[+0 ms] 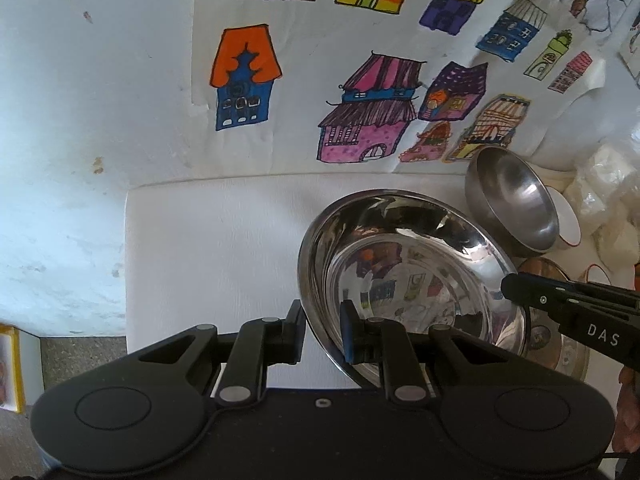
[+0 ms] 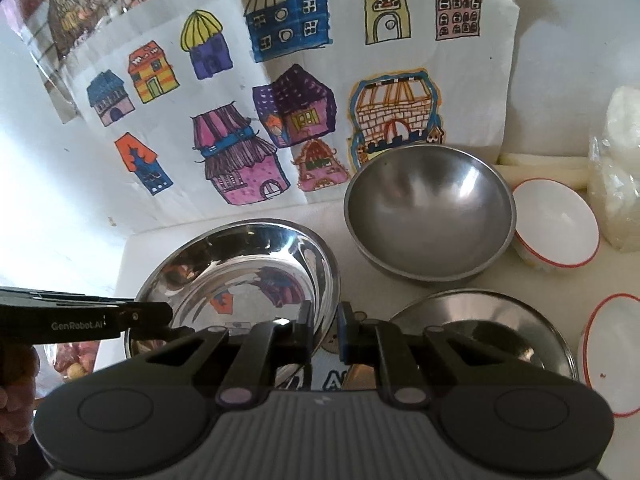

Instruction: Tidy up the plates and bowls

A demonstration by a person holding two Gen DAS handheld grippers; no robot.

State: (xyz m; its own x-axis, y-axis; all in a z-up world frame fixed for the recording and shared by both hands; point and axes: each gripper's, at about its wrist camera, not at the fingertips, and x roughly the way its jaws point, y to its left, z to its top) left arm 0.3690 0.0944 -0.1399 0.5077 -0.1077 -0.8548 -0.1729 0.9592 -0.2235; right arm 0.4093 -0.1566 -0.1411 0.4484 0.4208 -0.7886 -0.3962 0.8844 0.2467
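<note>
A shiny steel plate (image 1: 412, 264) is held tilted over the white table, and both grippers grip its rim. My left gripper (image 1: 322, 330) is shut on its near rim. My right gripper (image 2: 324, 330) is shut on the opposite rim of the same plate (image 2: 240, 268). The right gripper shows in the left wrist view (image 1: 508, 286) and the left gripper in the right wrist view (image 2: 168, 316). A matte steel bowl (image 2: 430, 208) stands behind, with a white red-rimmed bowl (image 2: 556, 224) to its right.
A second steel plate (image 2: 480, 328) lies at the right front, and another white red-rimmed dish (image 2: 612, 356) sits at the far right. Plastic bags (image 2: 620, 168) are at the back right. Drawings of houses (image 1: 360, 112) hang on the wall behind the white table (image 1: 208, 248).
</note>
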